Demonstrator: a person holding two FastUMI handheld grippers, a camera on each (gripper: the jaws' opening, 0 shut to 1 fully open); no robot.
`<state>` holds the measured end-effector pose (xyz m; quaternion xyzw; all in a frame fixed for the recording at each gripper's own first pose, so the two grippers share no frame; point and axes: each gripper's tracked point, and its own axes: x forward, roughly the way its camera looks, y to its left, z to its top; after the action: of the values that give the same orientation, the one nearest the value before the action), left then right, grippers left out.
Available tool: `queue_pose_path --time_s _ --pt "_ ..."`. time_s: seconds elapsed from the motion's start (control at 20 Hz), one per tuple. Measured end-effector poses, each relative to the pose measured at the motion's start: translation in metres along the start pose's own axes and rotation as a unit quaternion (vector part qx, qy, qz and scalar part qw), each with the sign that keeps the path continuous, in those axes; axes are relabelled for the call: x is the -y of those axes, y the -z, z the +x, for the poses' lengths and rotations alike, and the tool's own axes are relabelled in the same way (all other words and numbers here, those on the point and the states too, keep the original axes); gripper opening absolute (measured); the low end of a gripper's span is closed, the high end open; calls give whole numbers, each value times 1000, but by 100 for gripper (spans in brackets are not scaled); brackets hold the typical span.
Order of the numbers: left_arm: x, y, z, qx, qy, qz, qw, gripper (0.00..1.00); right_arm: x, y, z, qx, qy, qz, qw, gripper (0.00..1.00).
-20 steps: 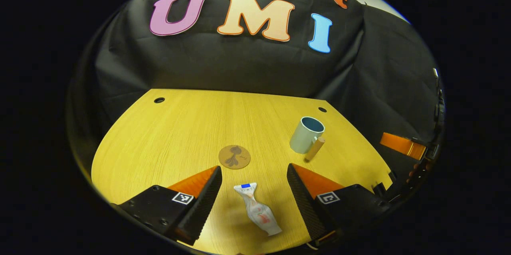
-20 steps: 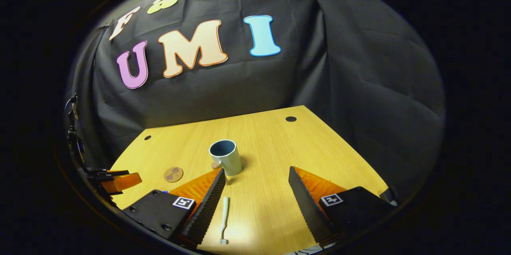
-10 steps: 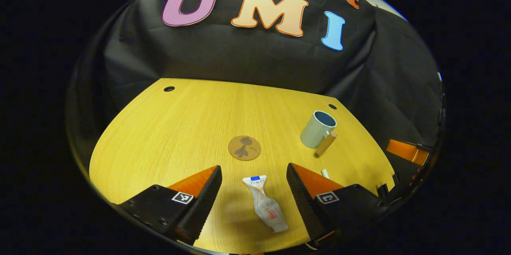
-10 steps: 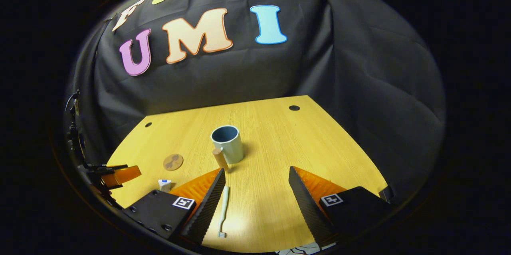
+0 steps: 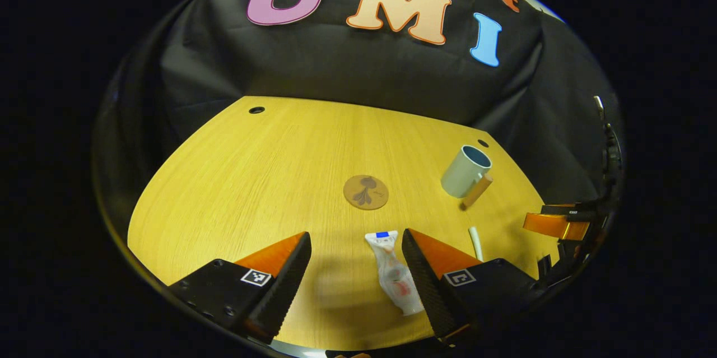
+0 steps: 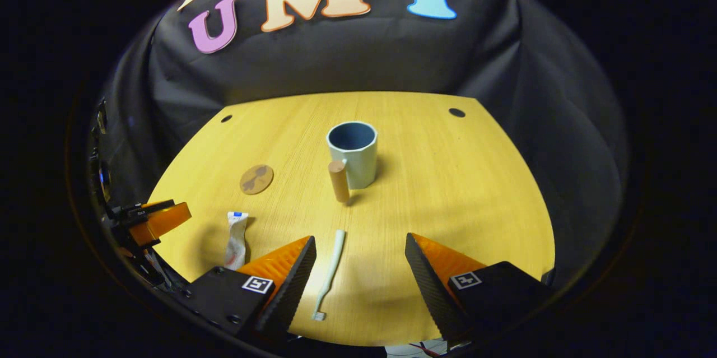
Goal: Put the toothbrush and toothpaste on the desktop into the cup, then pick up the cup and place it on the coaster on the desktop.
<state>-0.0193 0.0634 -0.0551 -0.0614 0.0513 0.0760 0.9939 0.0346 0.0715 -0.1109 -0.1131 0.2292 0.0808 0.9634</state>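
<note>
Wooden worktop (image 6: 448,190), wide, two cable holes at far edge. Carries everything, all well apart from the edges.

Cup (image 6: 354,153) upright past mid-worktop, nothing inside, wooden handle (image 6: 338,180) turned toward the near side. Seen from left gripper view too, cup (image 5: 465,171) off to the far right.

Left claw (image 5: 354,268) fingers wide apart, gripping nothing. Hovers low over the near worktop. Right claw (image 6: 358,274) likewise spread, holding nothing.

Coaster (image 5: 366,192) flat, round, dark pattern, ahead of left claw, bare. Same coaster (image 6: 256,179) left of cup in right gripper view, well apart from it.

Toothpaste (image 5: 394,272) lying flat, crumpled tube, cap end pointing away, between left claw fingers but tight against the right-hand finger, not centred. Also toothpaste (image 6: 236,239) visible left of right claw.

Toothbrush (image 6: 329,274) lying flat, head nearest camera, just beside the left-hand finger of right claw, off-centre as well.

Nothing in cup yet; judged as pre-grasp alignment on both items.

Risks, judged: closing now likely shoves toothpaste sideways rather than pinching it, since one finger would hit first. Soft tube may buckle or slip out. Thin toothbrush flat on wood, easy to miss or flick away if fingers stay above it. Later, a long brush dropped against the rim could tip the cup. Handle side may block a clean cup grip.
</note>
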Motion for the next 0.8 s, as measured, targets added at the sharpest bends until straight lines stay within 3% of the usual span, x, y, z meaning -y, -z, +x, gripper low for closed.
queue_pose_path --time_s 0.2,0.25,0.3,0.55,0.65,0.7,0.75,0.8 --pt "-11 11 -1 -13 -16 -8 1000 95 -18 13 33 -78 -17 4 997 94" --pt "-14 14 -1 -17 -19 -12 1000 95 -22 14 41 -93 -20 9 995 99" --pt "-16 17 -2 -20 -22 -16 999 95 -24 15 46 -105 -22 14 994 94" --pt "-35 27 -3 -39 -42 -25 998 95 -25 29 73 -168 -7 12 986 97" --pt "-39 28 -1 -42 -53 -30 997 95 -24 39 80 -192 2 11 981 92" --pt "-41 27 -1 -41 -57 -32 997 95 -23 42 83 -200 6 9 980 82" --pt "-44 25 -1 -39 -59 -31 997 95 -22 44 85 -206 9 5 979 86" --pt "-47 23 -2 -39 -61 -29 997 95 -23 45 86 -211 9 1 977 72"
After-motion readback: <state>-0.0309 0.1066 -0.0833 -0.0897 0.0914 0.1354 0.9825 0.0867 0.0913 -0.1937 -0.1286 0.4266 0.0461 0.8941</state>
